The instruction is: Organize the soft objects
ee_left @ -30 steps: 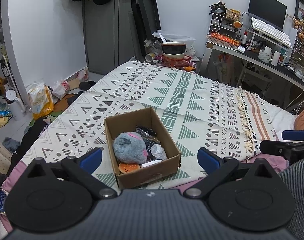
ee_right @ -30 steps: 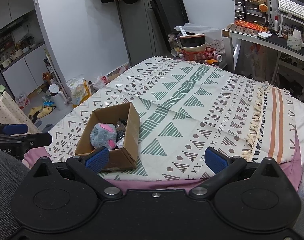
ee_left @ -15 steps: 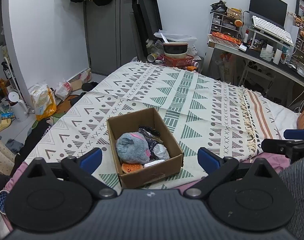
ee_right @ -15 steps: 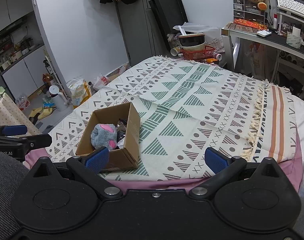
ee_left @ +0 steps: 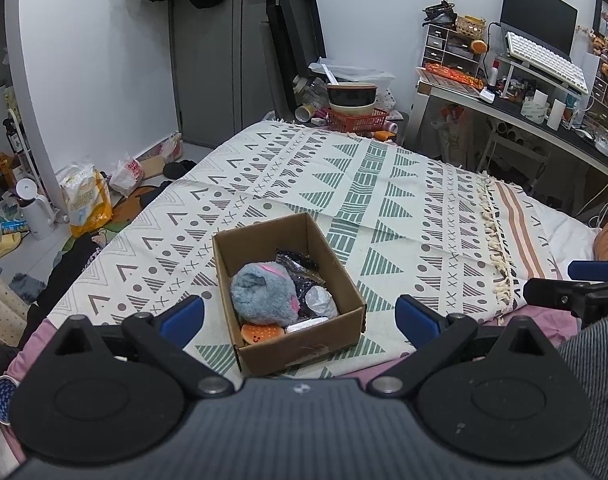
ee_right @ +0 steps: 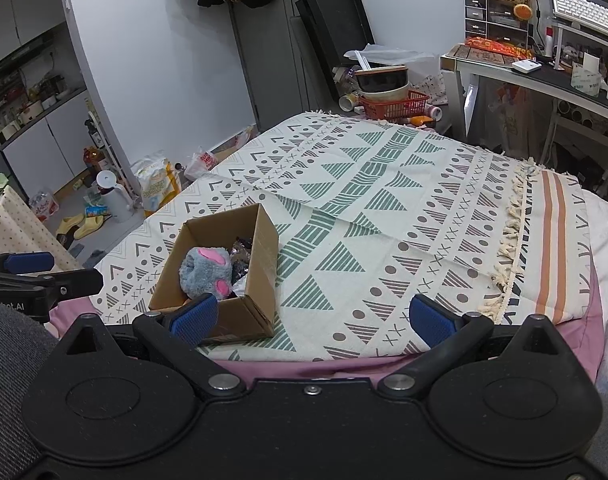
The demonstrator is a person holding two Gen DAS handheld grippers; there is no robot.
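A brown cardboard box (ee_left: 335,258) (ee_right: 260,248) stands near the front edge of the bed. Inside lie a grey plush toy (ee_left: 262,294) (ee_right: 206,270) with pink patches, a small orange plush (ee_left: 262,333), a dark sequined pouch (ee_left: 298,260) and a silvery wrapped item (ee_left: 321,304). My left gripper (ee_left: 300,314) is open, held back from the box, which shows between its blue pads. My right gripper (ee_right: 311,316) is open too, to the right of the box, with nothing between its fingers. Each gripper shows at the edge of the other's view.
A patterned blanket (ee_left: 383,184) (ee_right: 383,200) covers the bed, with a fringe and orange stripes at the right. A red basket (ee_left: 357,118) with bowls sits beyond the far end. A cluttered desk (ee_left: 543,120) stands at right. Bags and a white kettle (ee_left: 34,208) litter the floor at left.
Both grippers have drifted slightly, so the box sits a little further right in the left wrist view. Nothing was taken or released; the box contents are unchanged.
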